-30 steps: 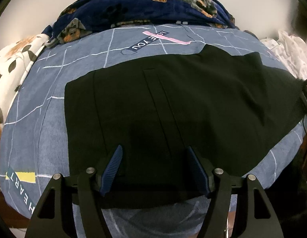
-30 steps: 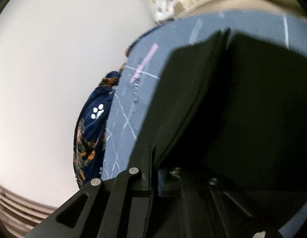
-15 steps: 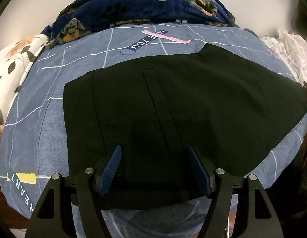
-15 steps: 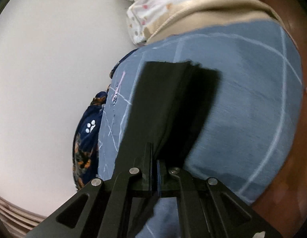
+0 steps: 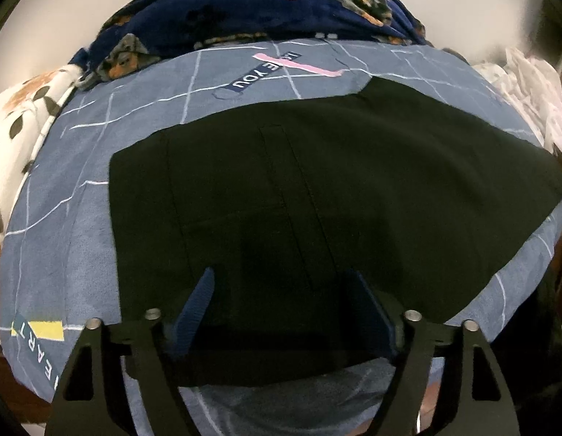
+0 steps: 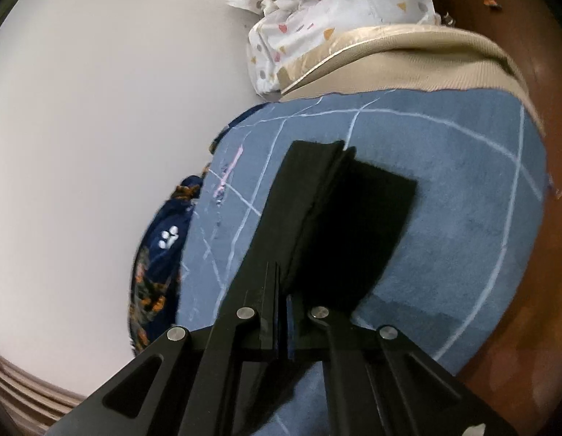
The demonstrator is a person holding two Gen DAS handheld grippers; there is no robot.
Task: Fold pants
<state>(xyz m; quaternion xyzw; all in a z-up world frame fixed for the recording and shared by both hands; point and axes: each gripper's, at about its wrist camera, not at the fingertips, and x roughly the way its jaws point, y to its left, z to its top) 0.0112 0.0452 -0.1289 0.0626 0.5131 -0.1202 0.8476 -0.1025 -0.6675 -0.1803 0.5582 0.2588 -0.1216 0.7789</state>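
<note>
Jaws of the left gripper stand spread and have just been opening wider, the blue pads clear of the black pants, whose near edge lies between and beneath them without being pinched. The right gripper, by contrast, is clenched on a folded end of the same pants, its jaws pressed together with the dark cloth caught between them and running away from the tips in stacked layers.

Seen from the left wrist, the pants lie spread flat across a blue bedsheet crossed by thin white lines, with a seam running up the middle of the cloth and the far right corner reaching almost to the sheet's edge. A pink strip and a dark printed label sit on the sheet just beyond the pants. A navy blanket patterned with dogs is heaped at the far end of the bed, a white leaf-print cover lies at the left, and crumpled white fabric at the right.

From the right wrist, a beige mattress edge shows past the sheet, topped by a white cloth with coloured specks.
</note>
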